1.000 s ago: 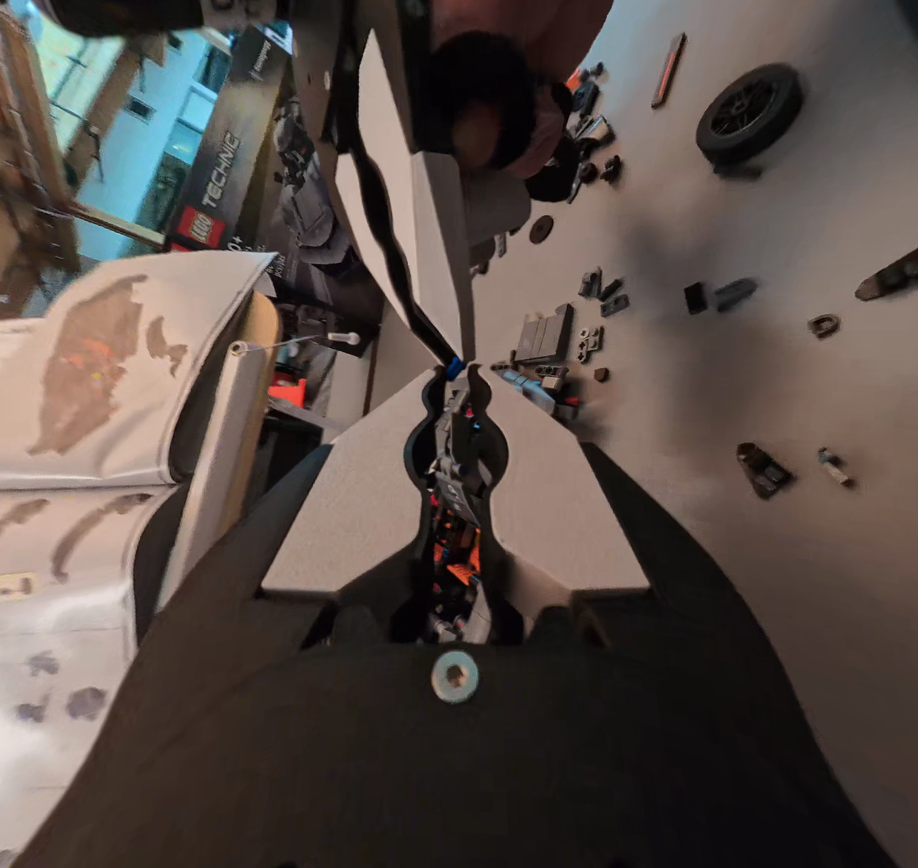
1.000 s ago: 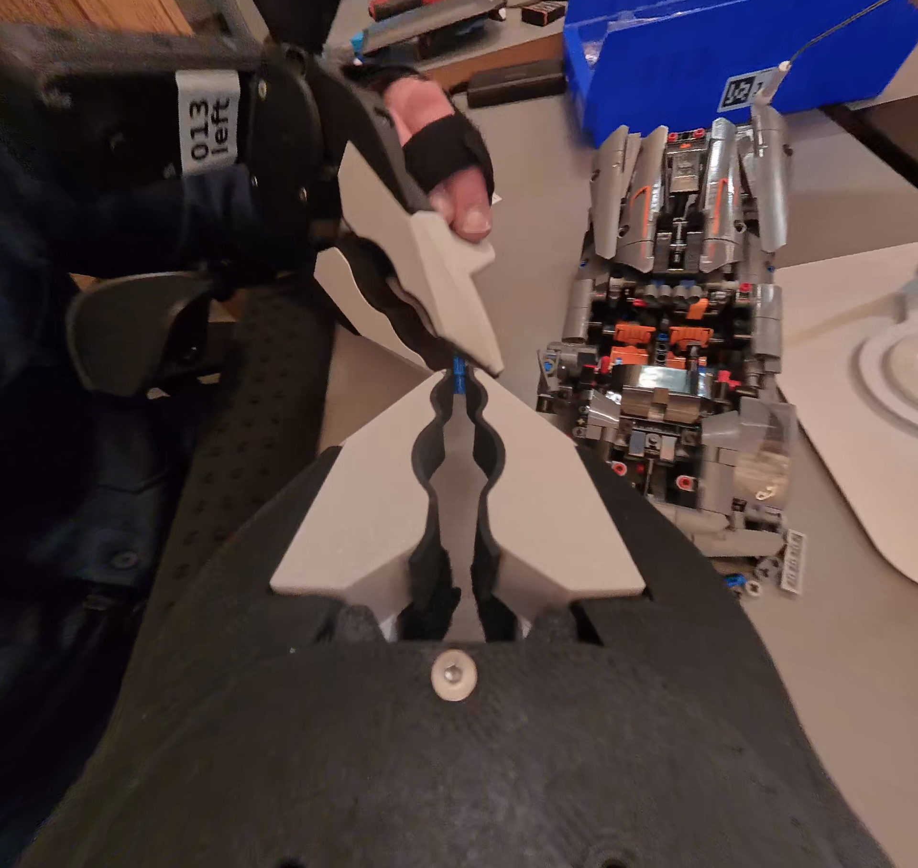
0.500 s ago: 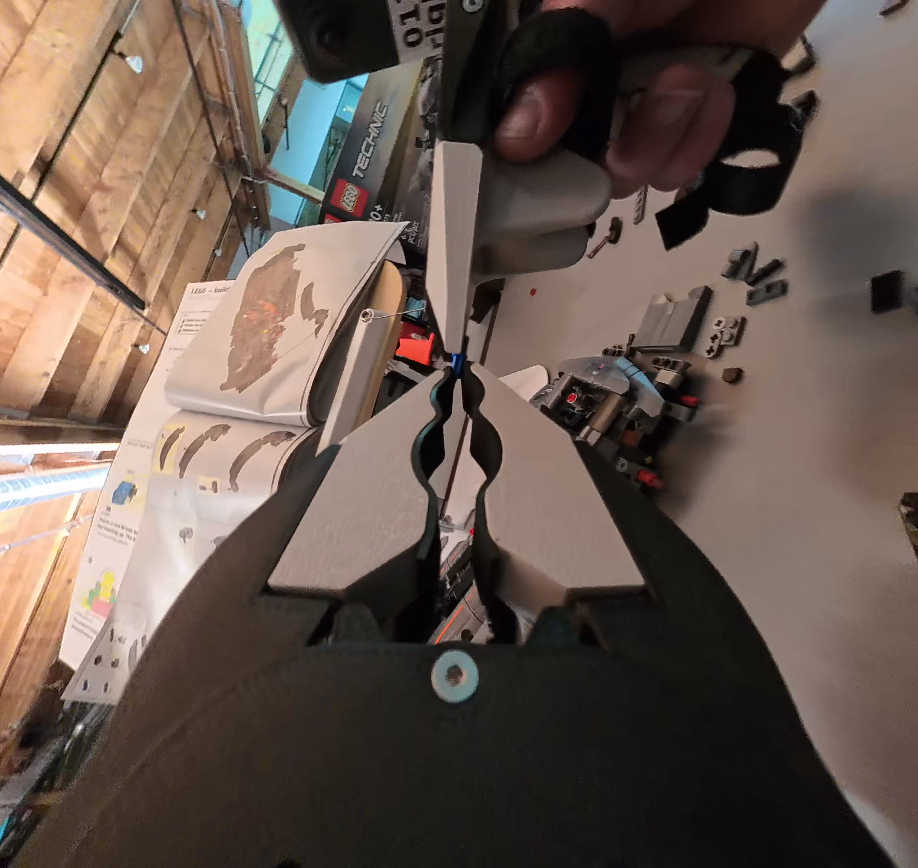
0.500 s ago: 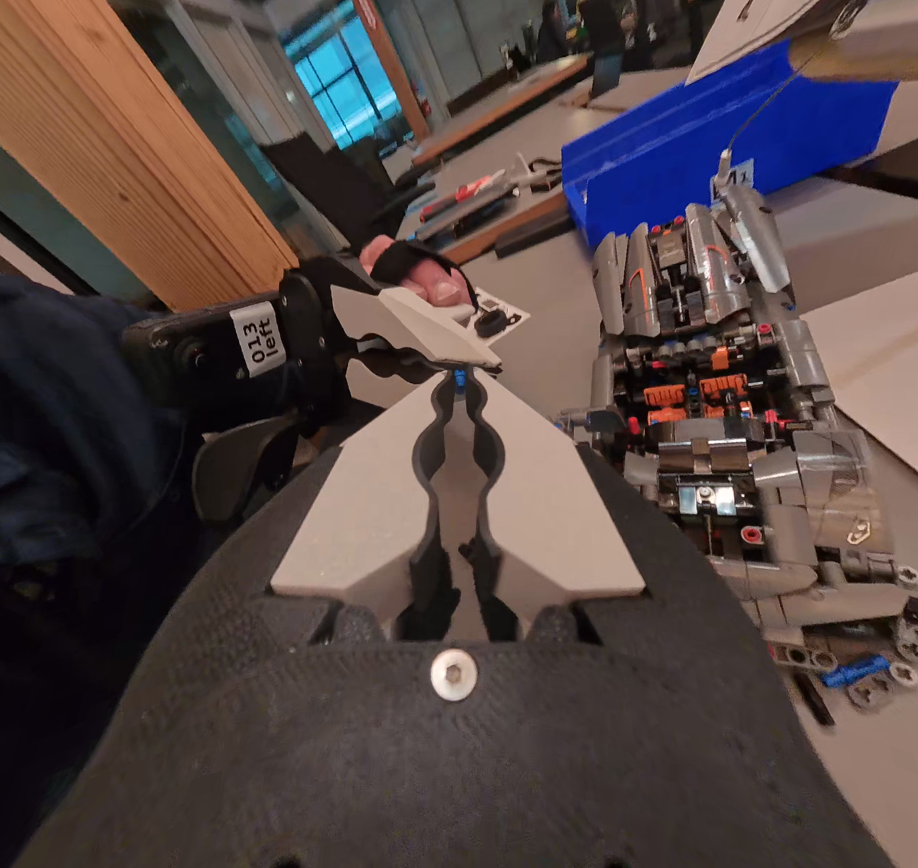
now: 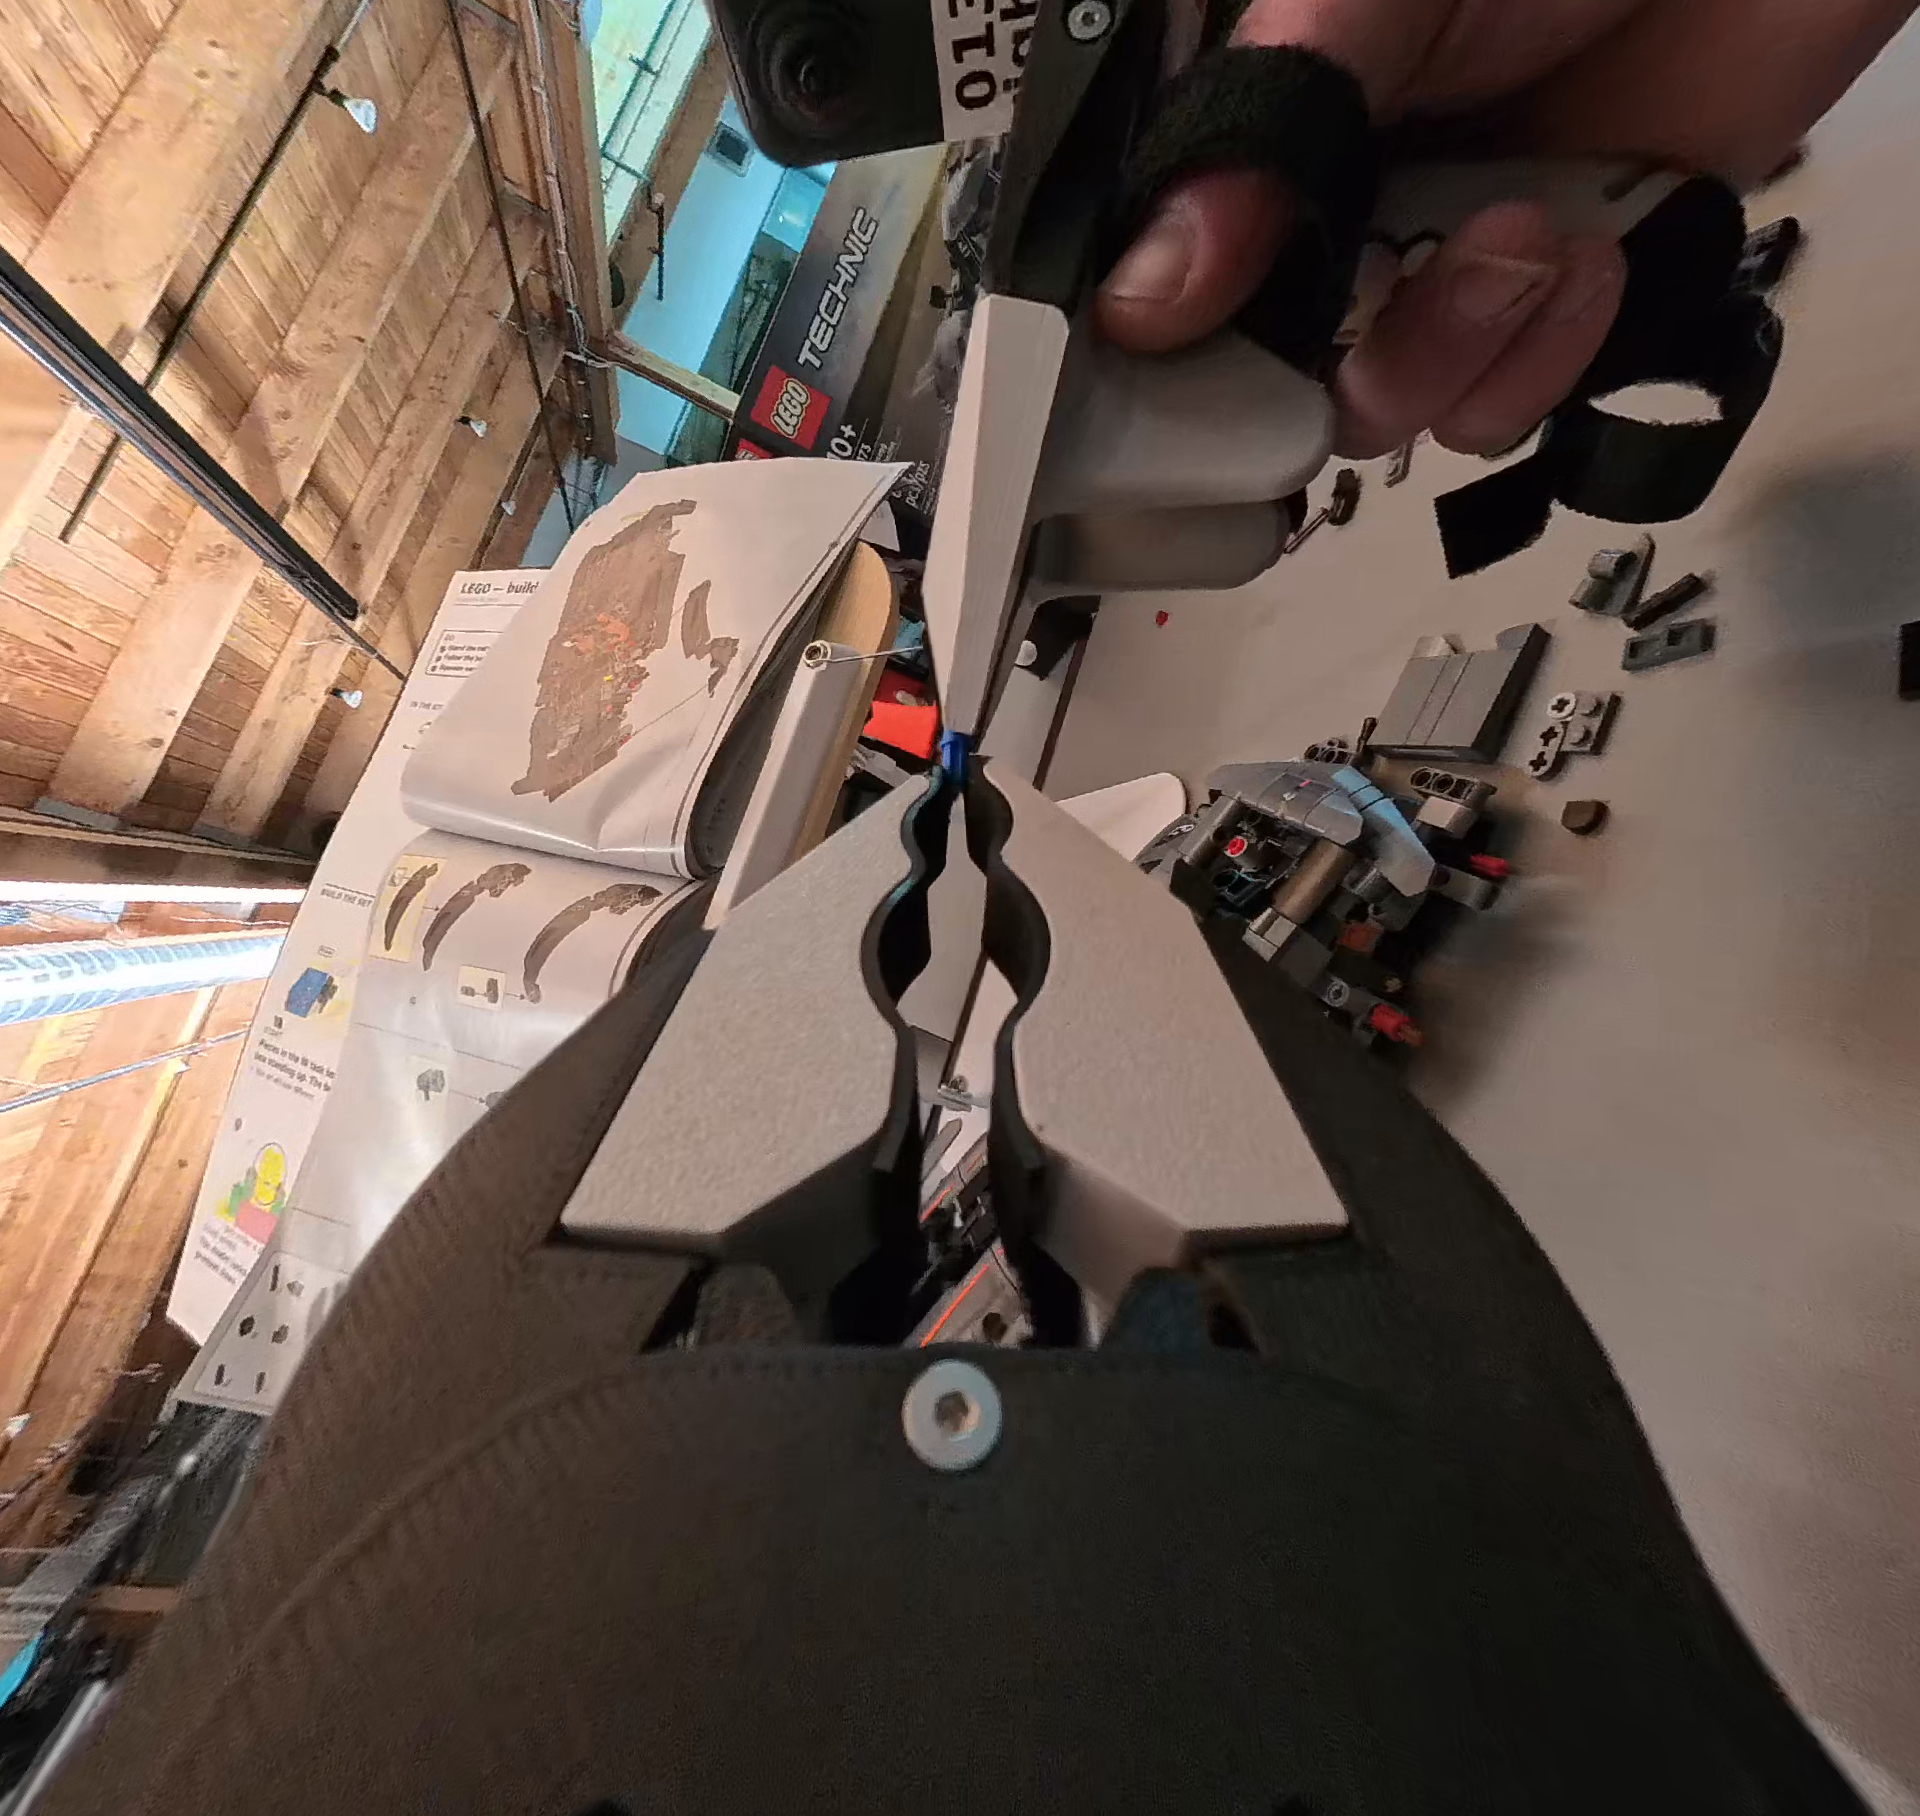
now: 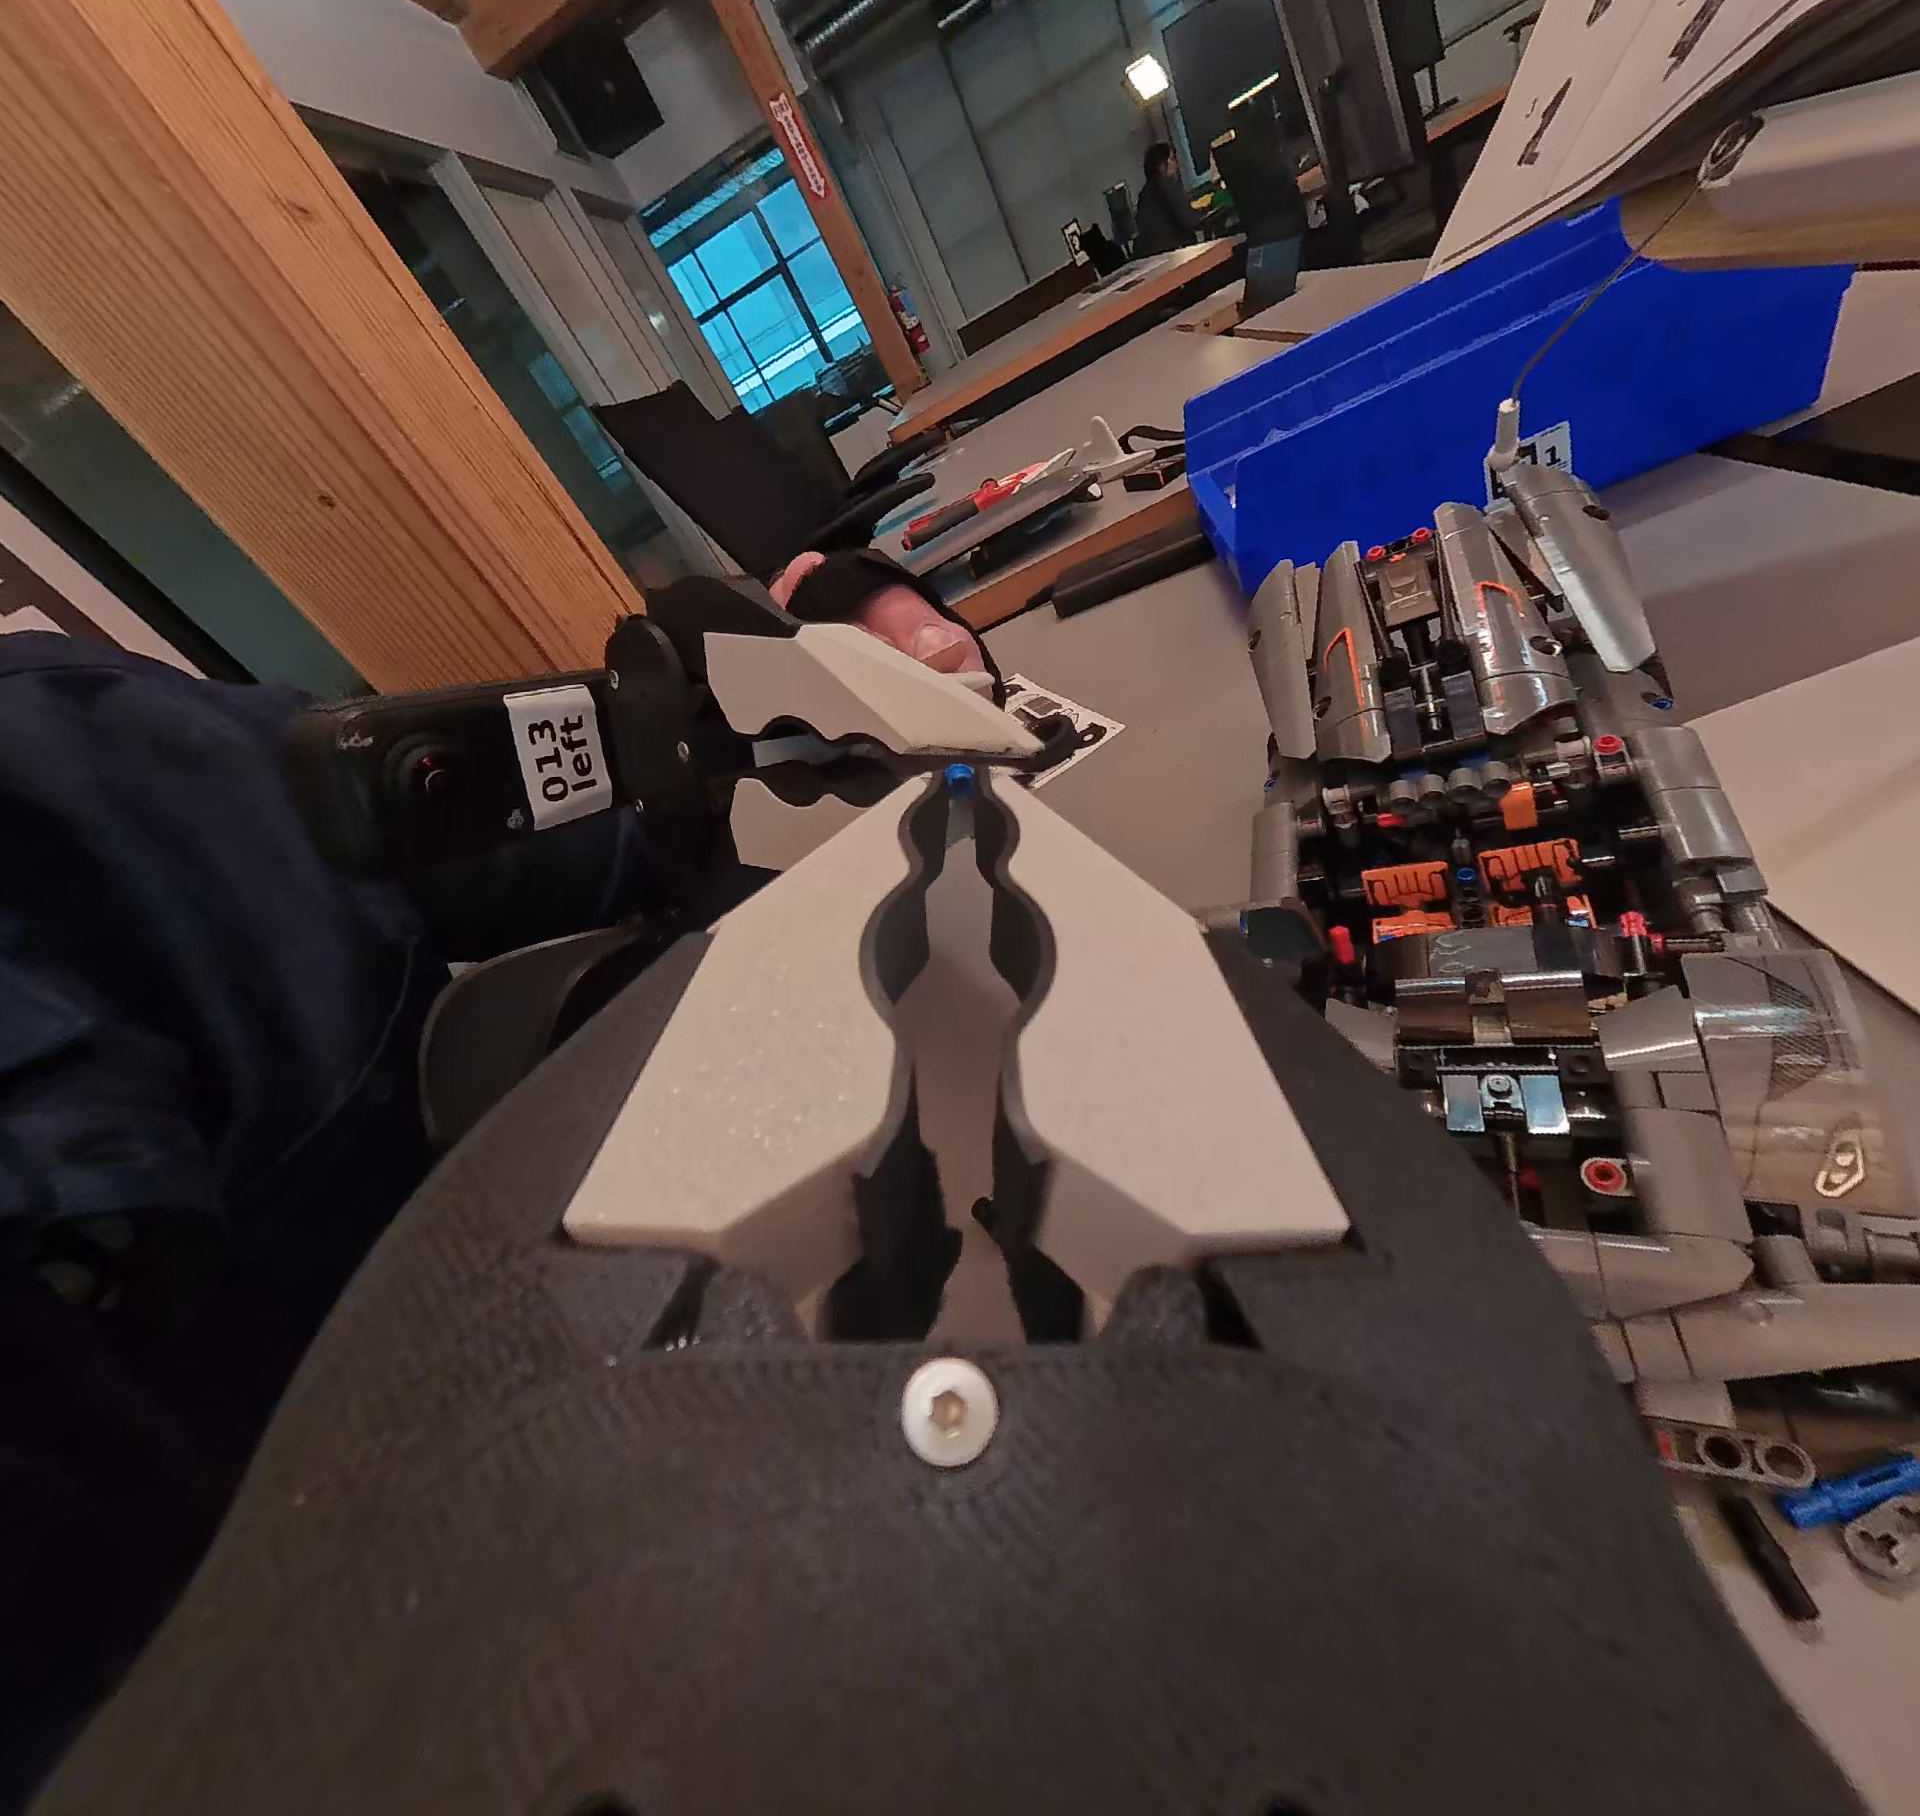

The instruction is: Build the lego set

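In mid-frame of both wrist views, the left tongs (image 5: pixel 951 779) and the right tongs (image 6: pixel 958 787) meet tip to tip on one small blue plastic Lego pin (image 5: pixel 952 750), held in the air above the pale grey bench (image 5: pixel 1662 1195). Each pair is pressed together on an end of the pin, as far as the tips show; which pair carries the load I cannot tell.

This looks like a hand-over or a regrip. To do it well, I judge that one pair should hold firm while the other lets go slowly and straight along the pin's axis, since so small a part can twist or spring out. Doing it low over the bench would make a dropped pin easier to find.

The half-built grey, black and orange Lego car model (image 6: pixel 1538 893) lies on the bench at the right of the right wrist view, near a blue plastic bin (image 6: pixel 1507 416).

Writing is present but not repeated here: a white label on each gripper body, a dark printed set box (image 5: pixel 831 312) at upper centre of the left view, and an open instruction booklet (image 5: pixel 644 665) at left.
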